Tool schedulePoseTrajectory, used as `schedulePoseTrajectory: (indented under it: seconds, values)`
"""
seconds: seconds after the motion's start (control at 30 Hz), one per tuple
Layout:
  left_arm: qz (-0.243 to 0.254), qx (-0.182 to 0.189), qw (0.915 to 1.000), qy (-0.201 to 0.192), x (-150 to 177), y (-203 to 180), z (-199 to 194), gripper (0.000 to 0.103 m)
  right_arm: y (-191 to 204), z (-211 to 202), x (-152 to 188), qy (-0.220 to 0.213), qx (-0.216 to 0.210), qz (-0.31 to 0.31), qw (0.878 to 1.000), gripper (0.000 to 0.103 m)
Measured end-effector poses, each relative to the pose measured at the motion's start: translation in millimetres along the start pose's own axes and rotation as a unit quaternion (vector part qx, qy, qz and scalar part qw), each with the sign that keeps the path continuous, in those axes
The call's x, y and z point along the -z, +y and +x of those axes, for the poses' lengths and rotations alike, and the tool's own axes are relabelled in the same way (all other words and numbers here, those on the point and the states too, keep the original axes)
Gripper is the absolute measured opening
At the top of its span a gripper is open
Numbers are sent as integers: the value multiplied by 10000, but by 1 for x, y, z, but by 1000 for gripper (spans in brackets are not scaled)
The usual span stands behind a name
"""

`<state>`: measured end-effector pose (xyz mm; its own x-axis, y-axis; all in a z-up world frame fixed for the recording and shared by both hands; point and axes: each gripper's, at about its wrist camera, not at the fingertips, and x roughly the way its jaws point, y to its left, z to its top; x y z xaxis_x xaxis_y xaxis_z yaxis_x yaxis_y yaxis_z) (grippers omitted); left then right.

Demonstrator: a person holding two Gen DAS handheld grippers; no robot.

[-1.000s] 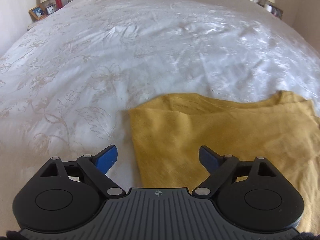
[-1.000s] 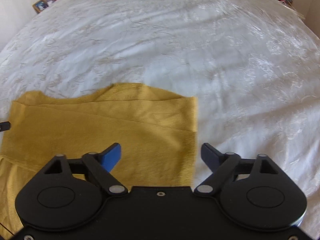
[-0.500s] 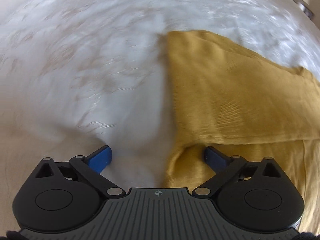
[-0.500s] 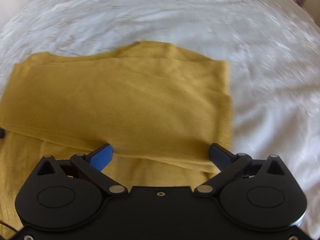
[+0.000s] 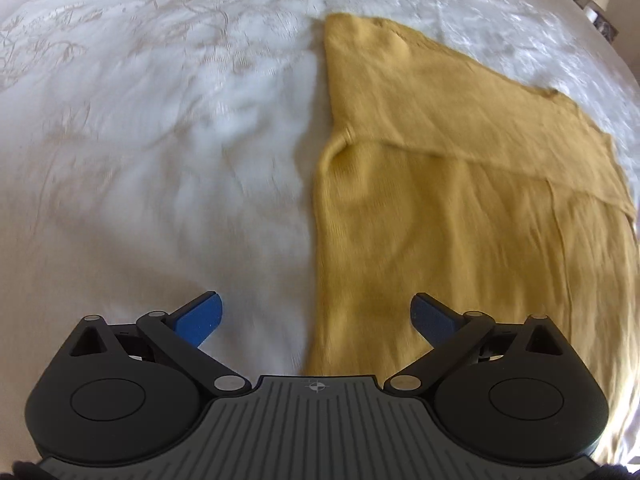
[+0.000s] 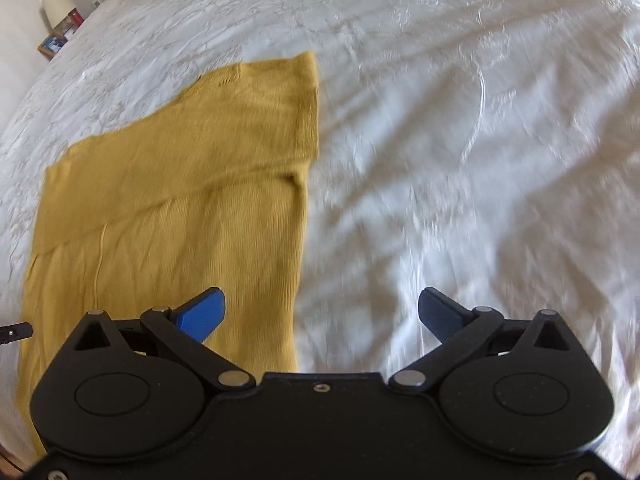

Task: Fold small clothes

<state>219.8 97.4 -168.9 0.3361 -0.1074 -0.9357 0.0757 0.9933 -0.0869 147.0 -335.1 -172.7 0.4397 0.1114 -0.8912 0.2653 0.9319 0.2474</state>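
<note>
You have one mustard garment [image 5: 460,216] (partly folded) on the white bedspread [image 5: 160,160]; your left gripper [image 5: 316,316] and right gripper [image 6: 322,312] gape wide, jaws just opened, holding nothing.

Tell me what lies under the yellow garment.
The yellow garment lies on the white embroidered bedspread. Its far part is folded over its own lower layer. Anything else beneath is covered.

Both wrist cams look steeply down, close over bed [image 5: 160,160]; share yellow garment [image 5: 460,200].
</note>
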Motion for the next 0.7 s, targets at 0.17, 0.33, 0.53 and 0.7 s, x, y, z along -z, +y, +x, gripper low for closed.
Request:
schedulePoseTrajectory:
  seconds: [0.17, 0.33, 0.53, 0.7]
  values:
    - [80, -19, 9999, 82, 36, -14, -15, 102, 3, -7, 16, 55, -231, -135, 9996, 102]
    - [26, -81, 9999, 131, 60, -24, -23, 102, 17, 2, 21, 82, -450, -519, 9976, 102]
    - [-84, -51, 9999, 91, 78, -23, -33, 102, -2, 13, 34, 350, -77, -338, 9988, 102]
    - [16, 123, 9999, -88, 89, -14, -44, 102, -33, -7, 49, 202, 71, 374, 9991, 102]
